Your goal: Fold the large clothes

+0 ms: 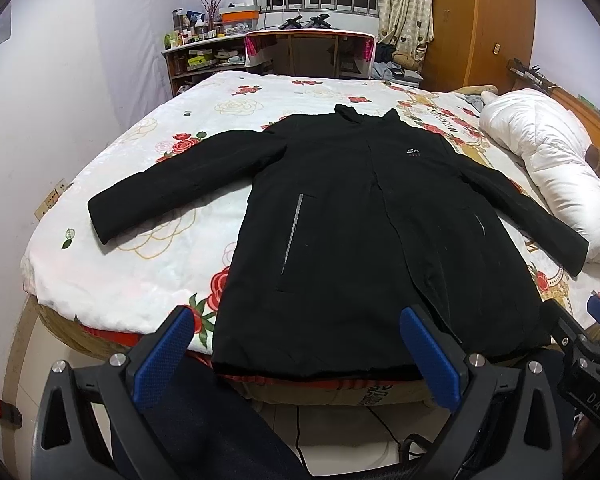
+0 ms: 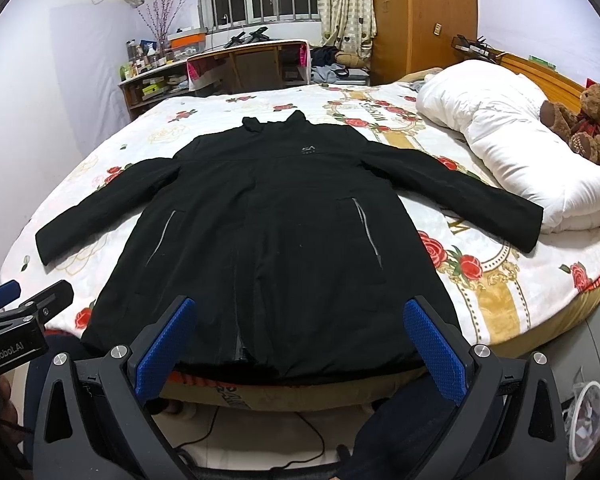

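A large black jacket [image 1: 340,216] lies flat, front up, on the floral bedspread, both sleeves spread out, collar toward the far side and hem at the near edge of the bed. It also shows in the right wrist view [image 2: 268,240]. My left gripper [image 1: 296,344] is open and empty, held just before the hem at its left half. My right gripper [image 2: 300,340] is open and empty, held before the hem at its right half. Each gripper shows at the edge of the other's view, the right gripper [image 1: 588,336] and the left gripper [image 2: 16,304].
The bed [image 1: 140,280] has a floral cover. A rolled white duvet [image 2: 520,148] lies at the right against the right sleeve's cuff, with a teddy bear [image 2: 584,120] behind it. A desk [image 1: 308,52] and cluttered shelves [image 1: 196,56] stand beyond the bed. Cables lie on the floor [image 2: 260,440].
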`<state>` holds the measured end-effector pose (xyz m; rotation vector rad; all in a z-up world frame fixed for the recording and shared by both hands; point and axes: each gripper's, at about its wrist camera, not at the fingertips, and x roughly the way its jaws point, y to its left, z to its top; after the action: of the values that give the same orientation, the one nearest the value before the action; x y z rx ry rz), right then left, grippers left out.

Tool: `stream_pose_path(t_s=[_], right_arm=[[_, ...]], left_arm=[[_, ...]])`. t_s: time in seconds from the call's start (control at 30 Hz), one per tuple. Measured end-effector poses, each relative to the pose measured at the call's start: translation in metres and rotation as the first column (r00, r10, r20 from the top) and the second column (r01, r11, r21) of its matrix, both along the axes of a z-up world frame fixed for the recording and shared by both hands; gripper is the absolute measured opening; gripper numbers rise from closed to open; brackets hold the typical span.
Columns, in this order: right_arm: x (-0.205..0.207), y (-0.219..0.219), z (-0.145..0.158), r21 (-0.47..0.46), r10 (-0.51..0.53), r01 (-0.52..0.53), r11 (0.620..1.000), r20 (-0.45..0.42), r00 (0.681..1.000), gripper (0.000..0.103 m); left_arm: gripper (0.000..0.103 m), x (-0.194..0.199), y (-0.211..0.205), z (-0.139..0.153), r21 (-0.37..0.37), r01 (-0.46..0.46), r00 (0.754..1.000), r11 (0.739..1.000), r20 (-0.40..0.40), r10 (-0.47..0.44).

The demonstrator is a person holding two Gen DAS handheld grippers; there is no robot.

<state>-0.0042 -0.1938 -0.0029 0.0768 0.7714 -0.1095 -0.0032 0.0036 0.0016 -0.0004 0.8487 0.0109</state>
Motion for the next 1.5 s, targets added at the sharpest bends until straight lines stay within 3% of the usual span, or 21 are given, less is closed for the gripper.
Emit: stream_pose_path(t_s=[1.5], right_arm=[[0.0018,-0.0009,0.003,-0.013,0.008,-0.008,1.0,0.012,1.0,0.103]], left_arm=[[0.103,0.0005,0.0075,0.0019,0.0,-0.014,1.0,1.0,0.0,0.014]])
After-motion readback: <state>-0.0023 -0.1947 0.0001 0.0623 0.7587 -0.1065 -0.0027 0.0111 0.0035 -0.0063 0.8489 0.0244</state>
